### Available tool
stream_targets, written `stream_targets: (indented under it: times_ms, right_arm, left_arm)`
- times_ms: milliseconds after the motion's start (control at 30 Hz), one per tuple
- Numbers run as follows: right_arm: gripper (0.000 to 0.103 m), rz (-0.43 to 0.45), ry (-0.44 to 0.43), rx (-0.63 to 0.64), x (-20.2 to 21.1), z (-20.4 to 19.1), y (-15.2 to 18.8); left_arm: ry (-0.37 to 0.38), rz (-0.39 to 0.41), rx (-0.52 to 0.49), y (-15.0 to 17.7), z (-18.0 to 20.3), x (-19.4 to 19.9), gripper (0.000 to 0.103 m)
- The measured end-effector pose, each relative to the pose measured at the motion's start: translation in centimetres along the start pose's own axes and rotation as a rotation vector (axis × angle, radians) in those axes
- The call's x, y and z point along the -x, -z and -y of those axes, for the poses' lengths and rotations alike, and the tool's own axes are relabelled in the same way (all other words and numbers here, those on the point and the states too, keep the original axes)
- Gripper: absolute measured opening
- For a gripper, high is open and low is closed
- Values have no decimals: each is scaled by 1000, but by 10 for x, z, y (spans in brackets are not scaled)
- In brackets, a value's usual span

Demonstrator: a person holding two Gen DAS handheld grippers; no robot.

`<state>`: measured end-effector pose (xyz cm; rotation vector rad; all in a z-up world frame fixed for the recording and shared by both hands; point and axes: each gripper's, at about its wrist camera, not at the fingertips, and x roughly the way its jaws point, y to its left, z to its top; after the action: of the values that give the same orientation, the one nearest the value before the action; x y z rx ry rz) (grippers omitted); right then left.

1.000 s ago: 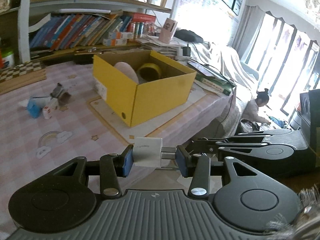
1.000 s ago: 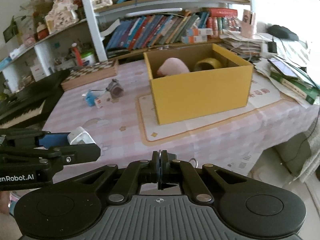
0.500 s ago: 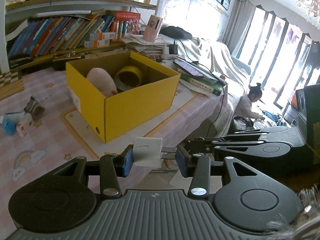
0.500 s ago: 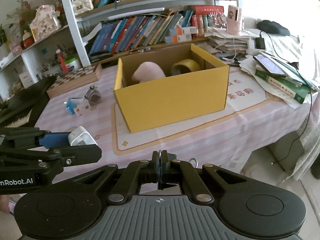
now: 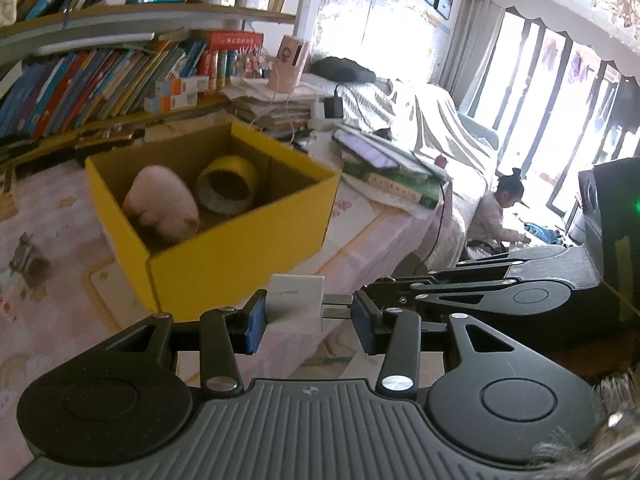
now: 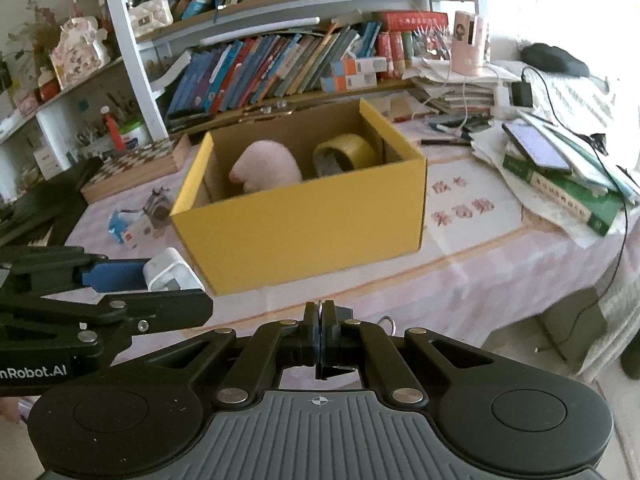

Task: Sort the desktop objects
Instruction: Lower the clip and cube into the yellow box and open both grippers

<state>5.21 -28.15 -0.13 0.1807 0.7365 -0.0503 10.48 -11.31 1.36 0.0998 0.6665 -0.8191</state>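
Note:
My left gripper (image 5: pixel 308 316) is shut on a white charger plug (image 5: pixel 296 302), its prongs against the right blue pad. It hangs near the front of an open yellow box (image 5: pixel 240 256), just short of its near corner. A pink plush (image 5: pixel 164 204) and a yellow tape roll (image 5: pixel 228 184) lie in the box. In the right wrist view the box (image 6: pixel 304 224) sits ahead, and the held charger (image 6: pixel 172 270) is at the left. My right gripper (image 6: pixel 321 320) is shut with nothing between its fingers, over the table's front edge.
Small items lie left of the box: a grey sharpener (image 6: pixel 156 208) and a blue packet (image 6: pixel 118 228). Behind them lies a chessboard (image 6: pixel 136 164). Books with a phone on top (image 6: pixel 560 184) crowd the right end. A person (image 5: pixel 496 212) sits on the floor beyond the table.
Both grippers have moved right along the table's front, so the yellow box has slid left and looks larger. The left still holds the charger; the right stays shut.

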Motion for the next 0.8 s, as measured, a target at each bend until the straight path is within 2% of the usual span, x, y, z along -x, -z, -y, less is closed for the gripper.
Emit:
stream_targets:
  times_ms: [200, 433, 633, 800]
  right_arm:
    - [2, 60, -32, 62, -3, 21, -37]
    - [2, 129, -92, 155, -14, 34, -82]
    - [2, 154, -148, 238, -35, 35, -117]
    - [2, 119, -191, 313, -73, 29, -138]
  left_arm:
    - [-19, 70, -29, -36, 4, -13, 42]
    - [-112, 110, -55, -70, -1, -31, 42]
    - [-187, 70, -69, -85, -18, -62, 42]
    - [-233, -9, -60, -84, -36, -99, 42]
